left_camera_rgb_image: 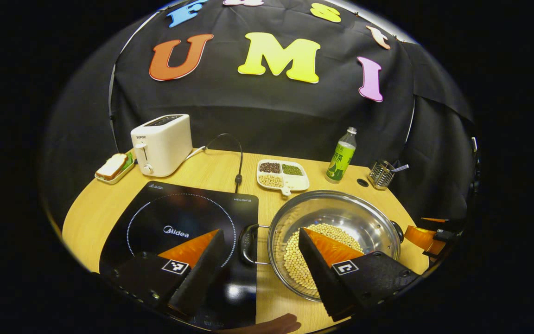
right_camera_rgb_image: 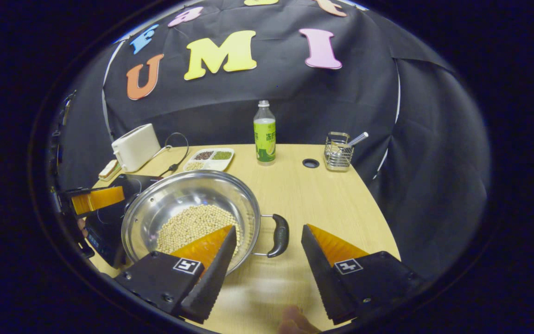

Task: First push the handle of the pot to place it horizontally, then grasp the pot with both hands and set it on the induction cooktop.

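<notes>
A steel pot with soybeans in it stands on the wooden table, just right of the black induction cooktop. Its two black handles lie level, one to each side. In the left gripper view my left gripper is open, its fingers straddling the pot's left handle without touching it. In the right gripper view my right gripper is open around the pot's other handle, also apart from it. Each gripper appears at the far side of the pot in the other's view: the right gripper and the left gripper.
At the back stand a white toaster with its cable, a plate with bread, a divided tray of beans, a green bottle and a wire utensil holder. The table's front edge is close below the grippers.
</notes>
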Motion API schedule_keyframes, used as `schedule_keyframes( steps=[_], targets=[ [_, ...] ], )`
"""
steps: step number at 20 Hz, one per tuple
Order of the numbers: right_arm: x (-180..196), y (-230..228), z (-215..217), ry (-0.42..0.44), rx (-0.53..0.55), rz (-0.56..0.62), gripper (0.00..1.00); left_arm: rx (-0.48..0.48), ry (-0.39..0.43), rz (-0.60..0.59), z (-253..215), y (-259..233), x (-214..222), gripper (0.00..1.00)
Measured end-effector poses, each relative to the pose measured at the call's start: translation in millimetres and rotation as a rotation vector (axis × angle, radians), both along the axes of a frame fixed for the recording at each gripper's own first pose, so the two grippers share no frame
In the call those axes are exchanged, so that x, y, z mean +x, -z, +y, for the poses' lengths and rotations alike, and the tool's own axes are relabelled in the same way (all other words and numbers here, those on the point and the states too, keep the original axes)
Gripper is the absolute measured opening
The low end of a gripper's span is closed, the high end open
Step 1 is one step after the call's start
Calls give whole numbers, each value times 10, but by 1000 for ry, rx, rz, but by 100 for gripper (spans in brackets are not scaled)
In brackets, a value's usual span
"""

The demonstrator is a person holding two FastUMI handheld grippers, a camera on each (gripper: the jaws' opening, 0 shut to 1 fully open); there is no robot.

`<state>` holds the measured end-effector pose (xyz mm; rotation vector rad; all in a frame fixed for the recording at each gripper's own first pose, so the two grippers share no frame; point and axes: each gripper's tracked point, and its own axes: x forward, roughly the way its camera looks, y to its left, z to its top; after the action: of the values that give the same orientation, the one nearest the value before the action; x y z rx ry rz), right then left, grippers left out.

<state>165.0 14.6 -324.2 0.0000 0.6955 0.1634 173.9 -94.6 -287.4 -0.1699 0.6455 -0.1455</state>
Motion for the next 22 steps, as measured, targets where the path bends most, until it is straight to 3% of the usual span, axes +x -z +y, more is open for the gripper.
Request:
schedule_keyframes(
  steps=[11, 13, 16, 19, 20, 22],
  targets=[
    [266, 484, 67, 24, 30, 86, 89, 13, 25, 152, -65, 466, 69, 95],
    [311, 478, 73, 26, 24, 77, 89, 13, 39, 163, -85, 511, 77, 91],
    [335, 490, 105, 22, 32, 85, 89, 41, 54, 158, -66, 555, 105, 72],
    [357, 554, 88, 34, 37, 106, 82, 82, 56, 164, 1, 583, 87, 68],
    [364, 575, 76, 39, 33, 113, 85, 78, 55, 164, -7, 595, 95, 62],
    [369, 617, 83, 43, 30, 124, 80, 71, 52, 167, -13, 594, 94, 61]
  ],
)
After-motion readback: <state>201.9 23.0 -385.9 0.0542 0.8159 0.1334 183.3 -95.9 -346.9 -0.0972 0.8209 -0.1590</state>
